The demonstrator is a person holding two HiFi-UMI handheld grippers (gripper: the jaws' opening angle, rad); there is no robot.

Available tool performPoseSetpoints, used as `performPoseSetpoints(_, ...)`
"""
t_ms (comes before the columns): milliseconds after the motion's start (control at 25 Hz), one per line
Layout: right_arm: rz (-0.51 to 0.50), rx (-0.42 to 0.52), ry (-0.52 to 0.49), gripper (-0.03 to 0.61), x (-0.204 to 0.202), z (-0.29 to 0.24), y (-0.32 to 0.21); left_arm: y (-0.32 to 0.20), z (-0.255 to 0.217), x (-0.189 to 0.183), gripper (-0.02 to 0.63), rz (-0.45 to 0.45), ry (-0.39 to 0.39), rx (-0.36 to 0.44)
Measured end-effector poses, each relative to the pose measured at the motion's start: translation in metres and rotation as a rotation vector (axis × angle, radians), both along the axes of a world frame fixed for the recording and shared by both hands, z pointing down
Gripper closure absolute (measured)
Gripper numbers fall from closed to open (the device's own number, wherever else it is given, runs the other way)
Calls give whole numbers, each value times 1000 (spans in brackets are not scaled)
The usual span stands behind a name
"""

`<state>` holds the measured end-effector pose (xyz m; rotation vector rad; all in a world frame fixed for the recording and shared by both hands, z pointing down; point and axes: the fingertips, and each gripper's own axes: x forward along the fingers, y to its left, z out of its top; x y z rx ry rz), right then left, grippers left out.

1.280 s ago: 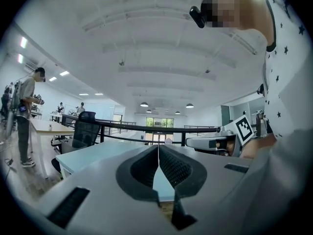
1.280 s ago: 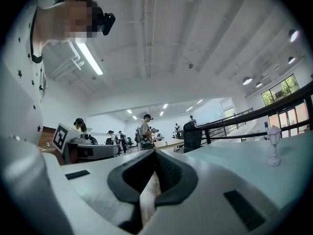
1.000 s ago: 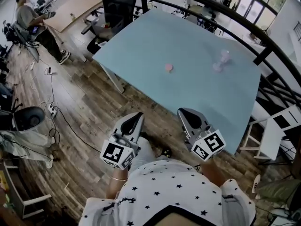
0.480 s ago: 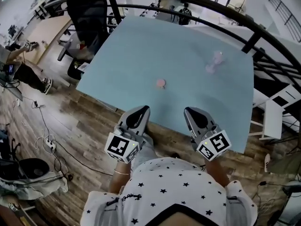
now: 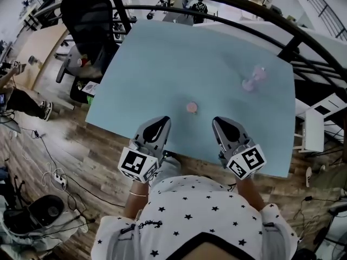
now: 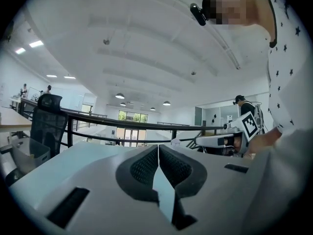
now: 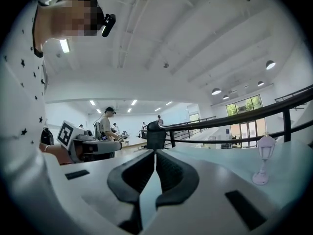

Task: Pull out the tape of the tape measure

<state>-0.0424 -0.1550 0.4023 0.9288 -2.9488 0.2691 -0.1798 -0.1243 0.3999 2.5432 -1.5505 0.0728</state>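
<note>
The tape measure (image 5: 192, 107), small, round and pink, lies on the light blue table (image 5: 162, 58) a little in from its near edge. My left gripper (image 5: 161, 122) hovers over the near edge, just left of and nearer than the tape measure. Its jaws are shut with nothing between them, as the left gripper view (image 6: 158, 148) shows. My right gripper (image 5: 219, 122) is level with it on the tape measure's right, also shut and holding nothing (image 7: 155, 153). Neither gripper view shows the tape measure.
A small pink lamp-shaped figure (image 5: 253, 79) stands far right on the table, also in the right gripper view (image 7: 264, 158). A black railing (image 5: 233, 4) curves behind the table. A black office chair (image 5: 87, 20) stands at its left. Cables (image 5: 57, 167) lie on the wooden floor.
The table and tape measure have come closer in the head view. Both grippers, earlier short of the table over the floor, now reach its near edge. Both stayed shut.
</note>
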Motion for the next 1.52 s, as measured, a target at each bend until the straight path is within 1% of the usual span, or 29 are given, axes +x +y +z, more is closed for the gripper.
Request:
performPoseSetpoints(200, 45, -16, 12, 569, -25, 17, -21, -27, 11, -24, 584, 52, -19, -21)
performPoseSetpoints(440, 118, -71, 79, 548, -42, 47, -47, -58, 26, -41, 584, 129, -20, -61)
performPoseSetpoints(680, 186, -123, 198, 497, -50, 84, -64, -84, 45, -54, 584, 199, 2, -107)
performPoseSetpoints(920, 226, -211, 303, 440, -49, 126, -66, -97, 48, -52, 584, 269, 11, -110)
performPoseSetpoints(960, 237, -225, 325, 422, -48, 134, -68, -98, 49, -53, 584, 274, 13, -112)
performPoseSetpoints(1040, 252, -246, 361, 420, -49, 148, -70, -101, 52, -57, 584, 277, 14, -119)
performPoseSetpoints(1320, 260, -339, 441, 390, -56, 194, -78, -108, 62, -70, 584, 278, 15, -146)
performPoseSetpoints(1520, 259, -384, 540, 333, -62, 229, -85, -113, 65, -79, 584, 278, 18, -150)
